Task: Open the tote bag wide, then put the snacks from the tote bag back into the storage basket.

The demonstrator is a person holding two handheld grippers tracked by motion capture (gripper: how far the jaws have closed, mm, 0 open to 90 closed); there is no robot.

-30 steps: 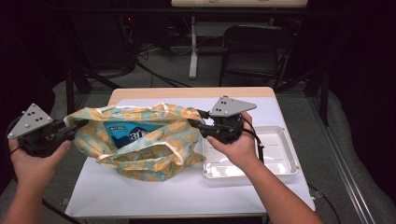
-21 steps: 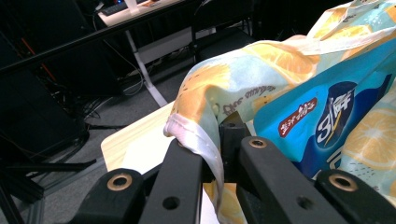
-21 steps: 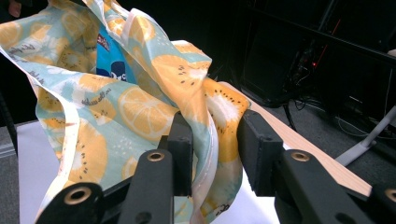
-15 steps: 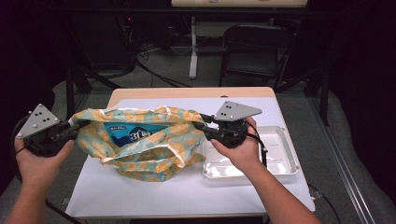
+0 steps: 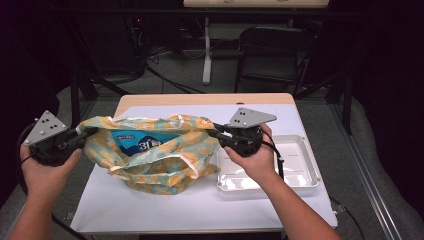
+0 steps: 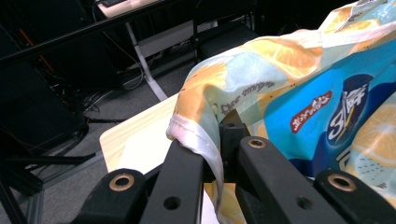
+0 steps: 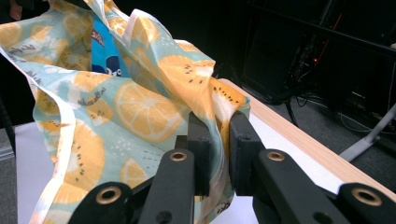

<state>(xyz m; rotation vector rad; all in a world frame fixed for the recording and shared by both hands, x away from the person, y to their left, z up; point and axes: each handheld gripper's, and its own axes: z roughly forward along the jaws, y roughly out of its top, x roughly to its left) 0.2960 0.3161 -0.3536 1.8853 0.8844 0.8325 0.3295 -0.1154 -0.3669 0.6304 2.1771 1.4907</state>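
The fruit-print bag lay on the white mat over the table, left of centre, its mouth pulled wide between the two hands. A blue snack packet showed inside the opening. Just beside the bag's right end sat a clear plastic tray on the mat.

The left hand came in from the lower left, forearm angled up toward the table's edge, fingers wrapped under the left gripper, which pointed level and rightward at the bag's left end. In the left gripper view its jaws were clamped tight on the bag's white-hemmed rim, the cloth pinched between them and draping down.

The right hand reached in from the lower right, forearm running diagonally over the tray's near corner, knuckles up, holding the right gripper level and pointing leftward at the bag's right end. Its jaws had just been closing; in the right gripper view a fold of the bag's cloth ran between them and the pads pressed on it
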